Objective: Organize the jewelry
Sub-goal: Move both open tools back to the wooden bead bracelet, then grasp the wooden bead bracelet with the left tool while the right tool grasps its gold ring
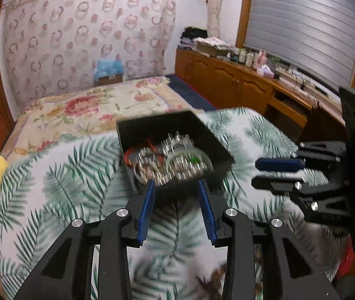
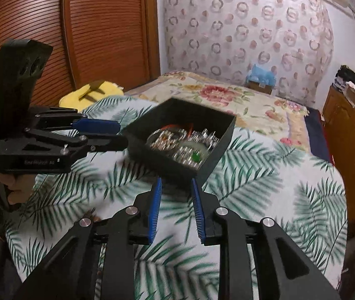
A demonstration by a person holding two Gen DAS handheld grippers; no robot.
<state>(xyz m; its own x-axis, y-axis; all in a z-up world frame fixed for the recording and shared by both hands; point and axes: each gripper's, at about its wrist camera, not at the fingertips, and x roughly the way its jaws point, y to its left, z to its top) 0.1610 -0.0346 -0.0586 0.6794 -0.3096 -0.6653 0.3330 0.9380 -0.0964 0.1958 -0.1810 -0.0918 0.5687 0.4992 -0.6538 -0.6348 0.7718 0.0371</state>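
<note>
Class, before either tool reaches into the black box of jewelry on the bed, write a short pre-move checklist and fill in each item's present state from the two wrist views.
1. Left tool empty, jaws apart: ok.
2. Right tool empty, jaws apart: ok.
3. Black box has no lid on, contents reachable from above: ok.
4. Box resting flat on the palm-leaf blanket: cannot tell; it looks tilted and the picture is blurred.
5. Jewelry pieces separate enough to pick one: not ok; silver pieces, red cord and a green bead lie heaped together.
6. The two tools clear of each other: ok; each points at the box from its own side, with a gap between them.
</note>
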